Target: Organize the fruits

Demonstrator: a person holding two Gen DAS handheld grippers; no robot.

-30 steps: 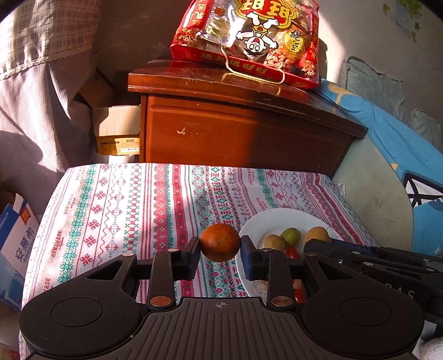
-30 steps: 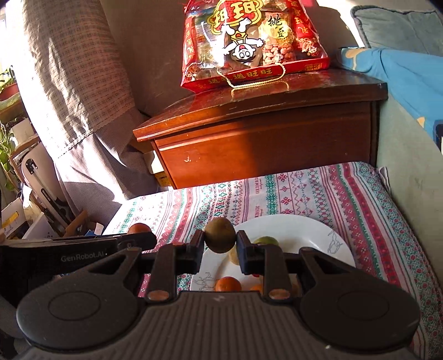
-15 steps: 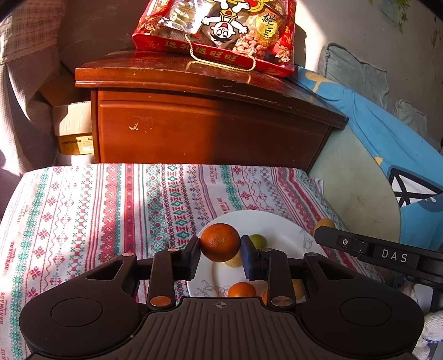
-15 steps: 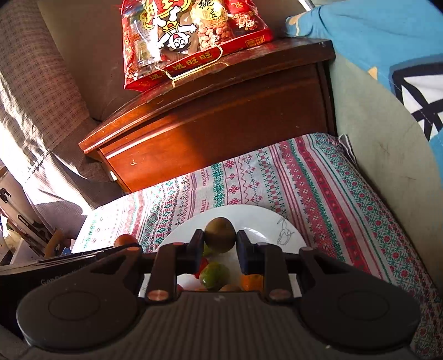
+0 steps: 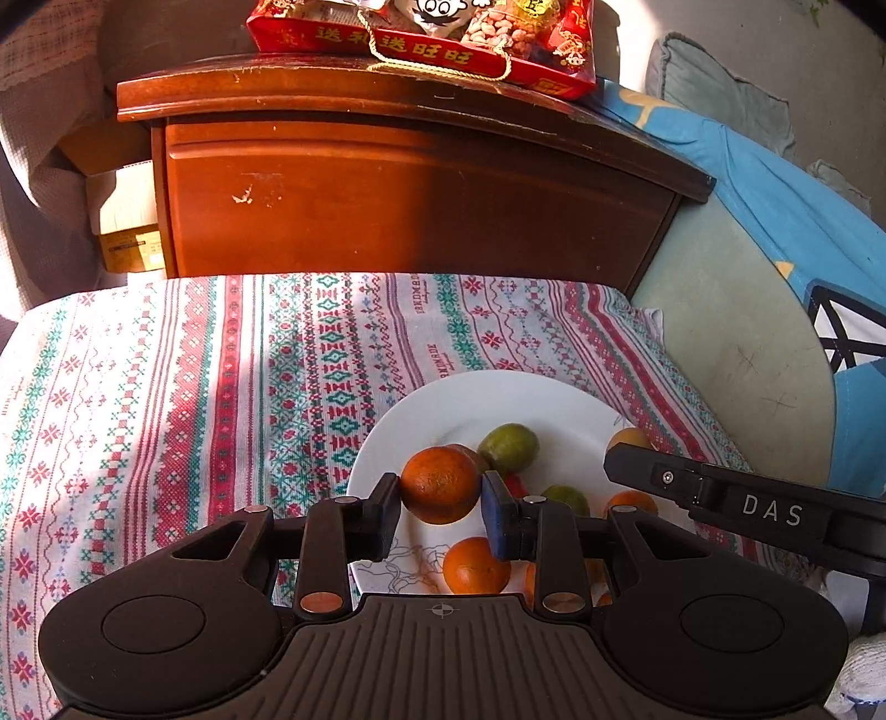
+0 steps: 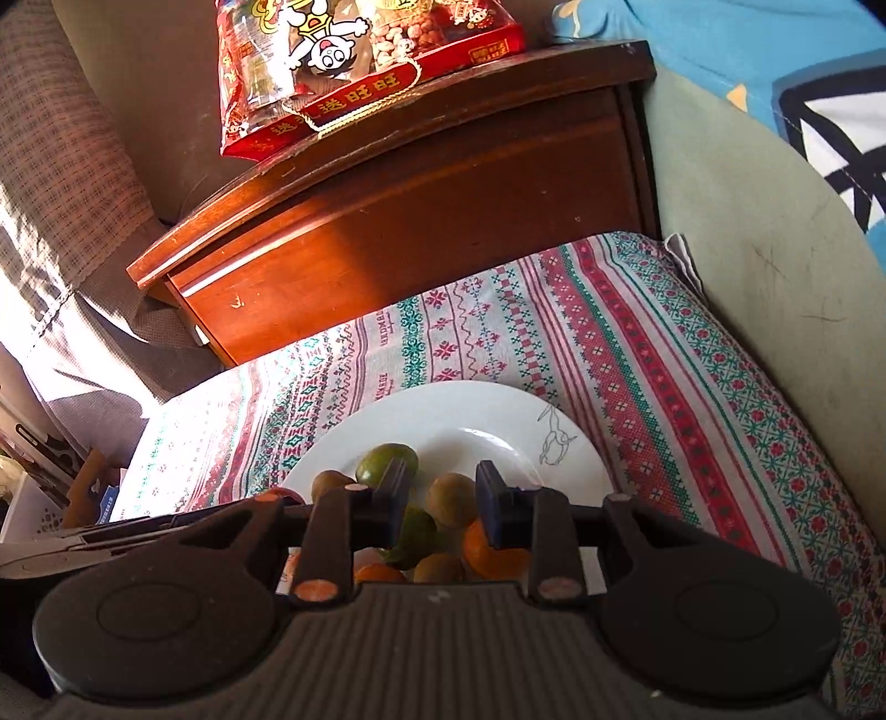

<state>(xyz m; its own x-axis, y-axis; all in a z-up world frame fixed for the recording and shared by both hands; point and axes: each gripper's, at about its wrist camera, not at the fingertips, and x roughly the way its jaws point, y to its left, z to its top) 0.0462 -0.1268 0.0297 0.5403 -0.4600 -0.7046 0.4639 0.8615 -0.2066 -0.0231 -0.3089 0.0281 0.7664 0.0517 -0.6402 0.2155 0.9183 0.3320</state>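
We saw a wooden cabinet (image 5: 410, 188) at the far side with a red snack bag (image 5: 432, 39) on top, and nearer, a patterned cloth (image 5: 166, 387) carrying a white plate (image 5: 482, 399) toward its right. On the plate lay green fruit (image 5: 508, 447), small oranges (image 5: 475, 565) and brown kiwis (image 6: 332, 483) in a loose heap at the near side. Our left gripper (image 5: 441, 493) clamped an orange (image 5: 440, 484) above the plate, while our right gripper (image 6: 441, 490) was opening, a kiwi (image 6: 452, 498) sitting between its fingers with a gap on either side.
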